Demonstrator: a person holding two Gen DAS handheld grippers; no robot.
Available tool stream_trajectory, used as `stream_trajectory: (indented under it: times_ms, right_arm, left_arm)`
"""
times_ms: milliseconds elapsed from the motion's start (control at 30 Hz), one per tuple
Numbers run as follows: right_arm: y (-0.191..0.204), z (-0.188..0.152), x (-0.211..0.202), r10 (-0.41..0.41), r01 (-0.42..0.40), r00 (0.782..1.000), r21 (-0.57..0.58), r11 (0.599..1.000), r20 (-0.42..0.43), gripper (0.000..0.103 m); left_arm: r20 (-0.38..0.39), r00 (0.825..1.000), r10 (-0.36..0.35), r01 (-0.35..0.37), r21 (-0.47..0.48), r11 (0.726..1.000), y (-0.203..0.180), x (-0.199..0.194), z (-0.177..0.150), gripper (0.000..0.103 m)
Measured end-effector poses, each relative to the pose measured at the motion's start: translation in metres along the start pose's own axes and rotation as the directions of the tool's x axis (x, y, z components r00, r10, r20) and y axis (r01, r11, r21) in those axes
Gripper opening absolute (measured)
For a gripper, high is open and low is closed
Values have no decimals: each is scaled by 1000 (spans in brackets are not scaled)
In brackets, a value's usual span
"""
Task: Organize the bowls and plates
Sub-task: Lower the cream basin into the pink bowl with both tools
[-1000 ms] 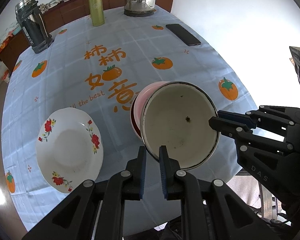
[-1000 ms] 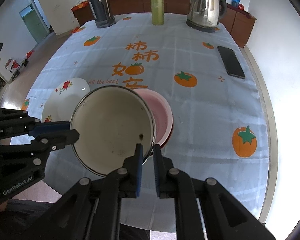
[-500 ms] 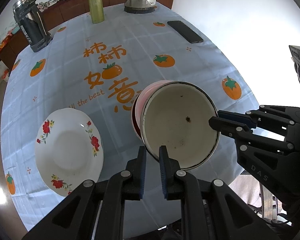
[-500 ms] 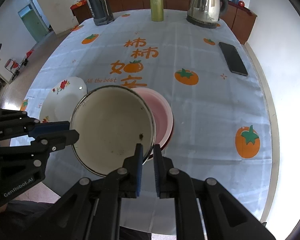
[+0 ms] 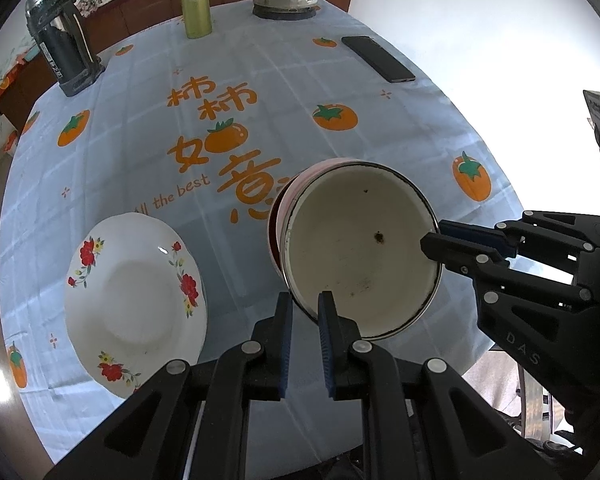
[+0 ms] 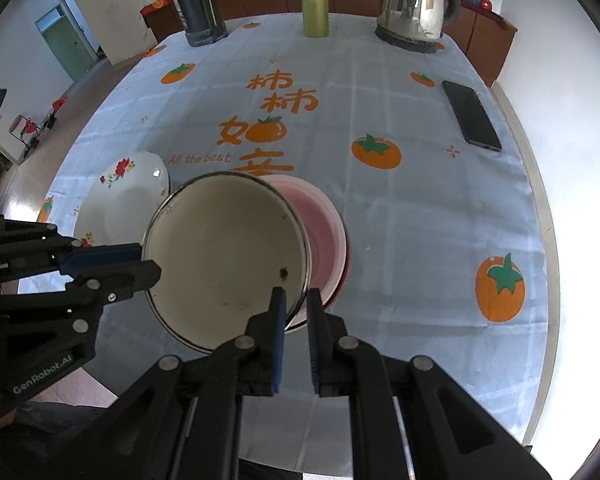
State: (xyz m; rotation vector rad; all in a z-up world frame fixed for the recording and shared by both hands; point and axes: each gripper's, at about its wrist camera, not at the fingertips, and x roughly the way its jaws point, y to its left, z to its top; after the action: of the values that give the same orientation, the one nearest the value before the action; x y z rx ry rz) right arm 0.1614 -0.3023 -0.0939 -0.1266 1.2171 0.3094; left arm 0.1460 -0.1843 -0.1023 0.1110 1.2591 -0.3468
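Two tongs grip one cream enamel bowl [image 5: 360, 252] by opposite rim edges, held tilted above a pink bowl [image 6: 324, 232] at mid-frame. Left tongs [image 5: 305, 308] pinch the near rim in the left view; right tongs [image 6: 296, 300] are clenched on the rim at lower centre of the right view. Most of the pink bowl is hidden behind the cream one; only a crescent shows. Flowered white plate [image 5: 136, 300] lies lower left, apart from the bowls, partly cut off by the left tongs in the right view. Surface [image 6: 420, 208] edge runs close below the bowls; open cloth fills the upper frame. Phone [image 6: 471, 115], kettle [image 6: 414, 4], green flask [image 6: 314, 2], dark flask [image 5: 62, 46] stand far off.
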Motion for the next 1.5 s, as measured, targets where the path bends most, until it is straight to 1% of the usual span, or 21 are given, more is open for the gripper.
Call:
stream_trajectory:
  times_ms: [400,800,1000,1300,1500]
  right_arm:
    - [-6,6,8,-14,15,1000,10,1000,-14,10]
    - [-10,10,13,-20,20,999,18,1000,-26,12]
    - [-11,12,17,-17,18,999,14,1000,-37,12]
    - [-12,13,23,-18,19,998,14,1000,-60,12]
    - [-12,13,24,-19,20,998,15,1000,-61,12]
  left_arm:
    - [-10,1000,-14,14,13,1000,-2,7,8,14]
    - [-34,999,-26,26,-2,1000,0,16,15,14]
    - [-47,998,-36,36,-18,999,3,19,15,14]
    - [-63,997,-40,39,-16,999,3,23,16,14]
    - [-66,997,-41,40,-16,999,3,25,16,14]
